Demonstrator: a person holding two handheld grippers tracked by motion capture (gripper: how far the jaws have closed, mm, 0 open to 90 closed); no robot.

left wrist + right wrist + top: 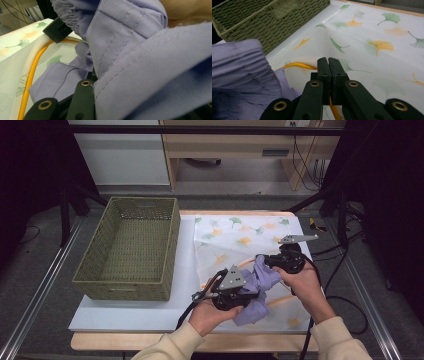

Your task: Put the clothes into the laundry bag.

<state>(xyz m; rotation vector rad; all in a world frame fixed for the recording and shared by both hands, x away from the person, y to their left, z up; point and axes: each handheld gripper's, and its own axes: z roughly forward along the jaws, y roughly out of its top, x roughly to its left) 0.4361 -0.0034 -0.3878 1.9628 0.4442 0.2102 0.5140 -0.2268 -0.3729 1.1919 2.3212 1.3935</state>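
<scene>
We judge we are mid-packing: the purple garment [255, 287] sits bunched on the mesh bag [240, 240], right of the basket [127, 247]. Left gripper [239, 296] pinches the garment; right gripper [328, 65] is pressed together, seemingly on the bag's orange edge. Next we must open that edge. One garment, one bag, one basket.

No readable text, label, brand, number or sign is to be made out anywhere in these views.

Lilac garment [140, 50] drapes over the tool [82, 100], seemingly gripped, above leaf-print bag [15, 67]
</scene>
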